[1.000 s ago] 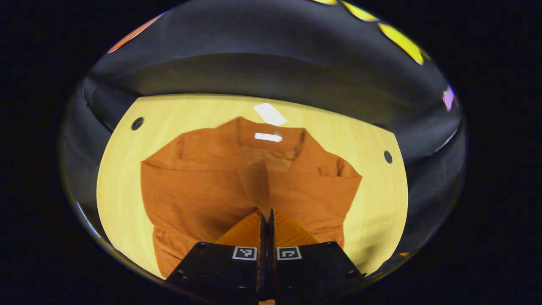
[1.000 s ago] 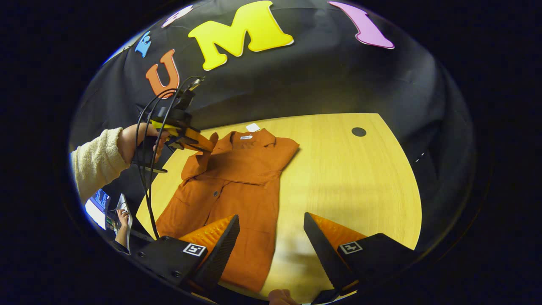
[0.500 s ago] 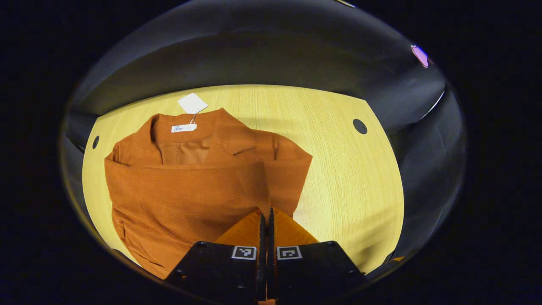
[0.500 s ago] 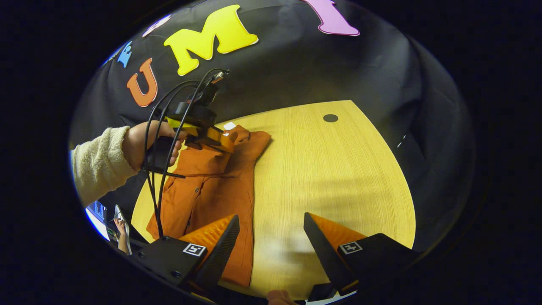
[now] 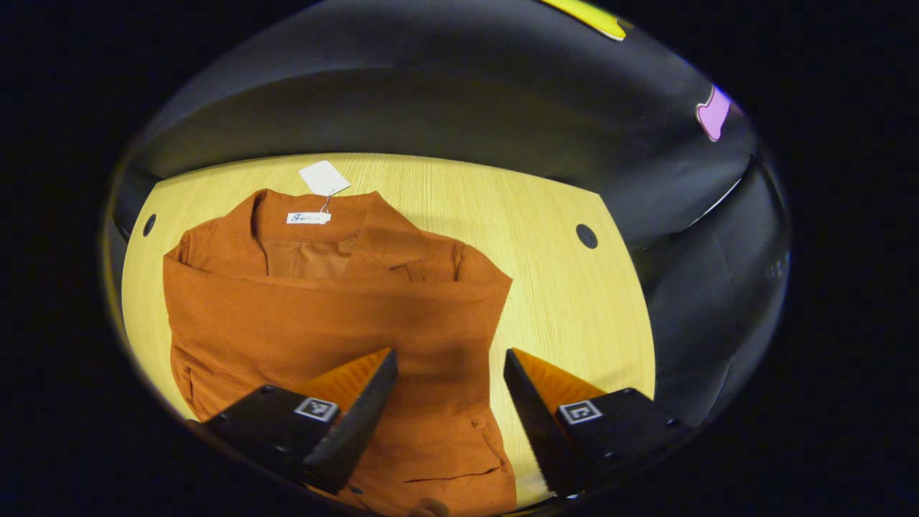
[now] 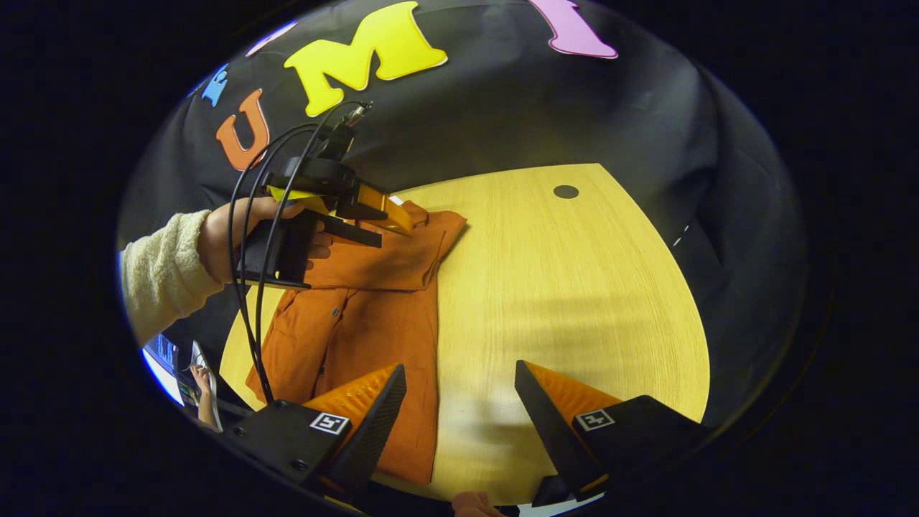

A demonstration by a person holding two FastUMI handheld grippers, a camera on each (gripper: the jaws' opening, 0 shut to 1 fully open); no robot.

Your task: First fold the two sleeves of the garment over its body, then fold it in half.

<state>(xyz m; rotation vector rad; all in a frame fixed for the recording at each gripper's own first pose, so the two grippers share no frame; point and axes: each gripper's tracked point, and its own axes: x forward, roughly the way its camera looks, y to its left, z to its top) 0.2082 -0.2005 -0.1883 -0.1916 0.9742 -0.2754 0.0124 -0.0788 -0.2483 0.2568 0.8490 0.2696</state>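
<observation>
Left gripper [image 5: 449, 380]: your fingers now stand wide apart above the garment's middle, holding nothing. Half a second ago they were pressed together on cloth; that sleeve has been let go and lies flat.

Right gripper [image 6: 459, 391]: fingers spread, empty, hovering over the bare table [image 6: 574, 287] just beside the garment's near edge. No change in its stance over the past second.

Garment [image 5: 337, 323]: one rust-orange shirt or light jacket, ribbed weave, lying face up on the left part of the yellow wooden table as the right gripper view shows it.
- Lower body: a pocket seam near your left gripper; small buttons run down the front in the right gripper view.
- Sleeve [image 5: 337, 298]: laid across the chest as a broad horizontal band, its upper edge straight, its end reaching the garment's right side edge.
- Collar [image 5: 316, 215]: open, farthest from you, with a sewn label inside.
- Paper tag [image 5: 324, 177]: white, resting on the table just beyond the collar.

Status: by the look of it, both sleeves are now over the body, since none trails onto the wood; I cannot tell how the layers sit underneath. The fold in half is not yet done. It likely calls for each gripper to take a hem corner.

Your left hand [image 6: 237, 240], in a cream sleeve, holds the left gripper over the collar end.
</observation>
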